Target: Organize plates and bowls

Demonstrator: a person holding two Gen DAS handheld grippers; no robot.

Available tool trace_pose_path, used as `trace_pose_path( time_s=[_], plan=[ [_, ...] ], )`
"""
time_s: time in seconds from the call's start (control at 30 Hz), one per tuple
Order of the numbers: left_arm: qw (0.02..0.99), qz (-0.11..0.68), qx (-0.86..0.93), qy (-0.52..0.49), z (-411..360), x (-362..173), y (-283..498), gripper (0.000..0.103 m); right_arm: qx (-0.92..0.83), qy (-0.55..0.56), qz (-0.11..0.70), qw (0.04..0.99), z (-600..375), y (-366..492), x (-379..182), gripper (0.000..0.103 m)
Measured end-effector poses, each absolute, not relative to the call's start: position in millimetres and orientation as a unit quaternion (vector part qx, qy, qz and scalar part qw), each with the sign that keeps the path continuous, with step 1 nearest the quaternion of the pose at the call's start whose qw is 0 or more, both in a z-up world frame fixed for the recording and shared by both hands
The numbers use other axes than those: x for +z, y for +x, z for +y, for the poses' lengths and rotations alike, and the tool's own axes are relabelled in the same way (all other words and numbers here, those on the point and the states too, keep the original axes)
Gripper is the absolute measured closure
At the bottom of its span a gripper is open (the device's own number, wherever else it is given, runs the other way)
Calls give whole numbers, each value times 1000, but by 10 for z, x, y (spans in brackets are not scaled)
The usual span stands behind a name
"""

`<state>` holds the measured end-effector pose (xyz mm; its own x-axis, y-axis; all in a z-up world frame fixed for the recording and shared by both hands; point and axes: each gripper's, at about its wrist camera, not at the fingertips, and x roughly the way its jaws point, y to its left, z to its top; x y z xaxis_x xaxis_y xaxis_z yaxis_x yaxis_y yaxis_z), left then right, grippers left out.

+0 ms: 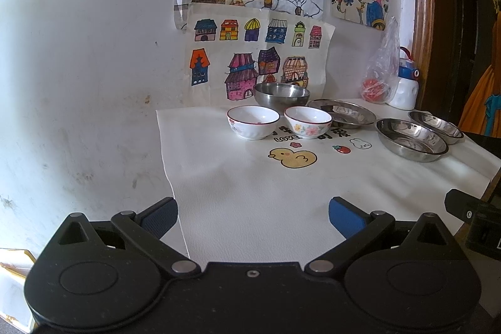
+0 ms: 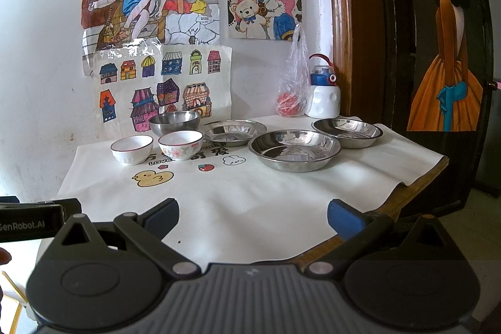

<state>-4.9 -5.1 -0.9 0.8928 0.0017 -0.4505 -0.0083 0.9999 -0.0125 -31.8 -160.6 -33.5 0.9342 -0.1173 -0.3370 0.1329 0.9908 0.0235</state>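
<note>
The plates and bowls are all sitting untouched toward the far half of the table, so I am judging the sorting as not yet begun. Nearest to me, I am holding the left gripper and the right gripper over the near edge of the white cloth, both with jaws spread wide and empty, probably so either can close over a rim. Beyond the duck print, two white china bowls are standing side by side: a plain red-rimmed bowl and a flowered bowl, near each other but apart. Toward the right edge a steel plate is lying closest, with a second steel plate behind it near the far right corner, and a third steel plate mid-table. Farthest, against the wall, a steel bowl is resting just behind the china pair. Like things are lying loosely grouped, which suggests nesting them by kind.
</note>
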Motion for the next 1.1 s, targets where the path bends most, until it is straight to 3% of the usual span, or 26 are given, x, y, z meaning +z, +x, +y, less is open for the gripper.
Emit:
trace_pose_path(
  time_s=[1.1],
  plan=[
    [971, 240, 3, -13, 32, -55, 65, 1, -63, 25, 180, 981, -1603, -233, -395, 0]
  ],
)
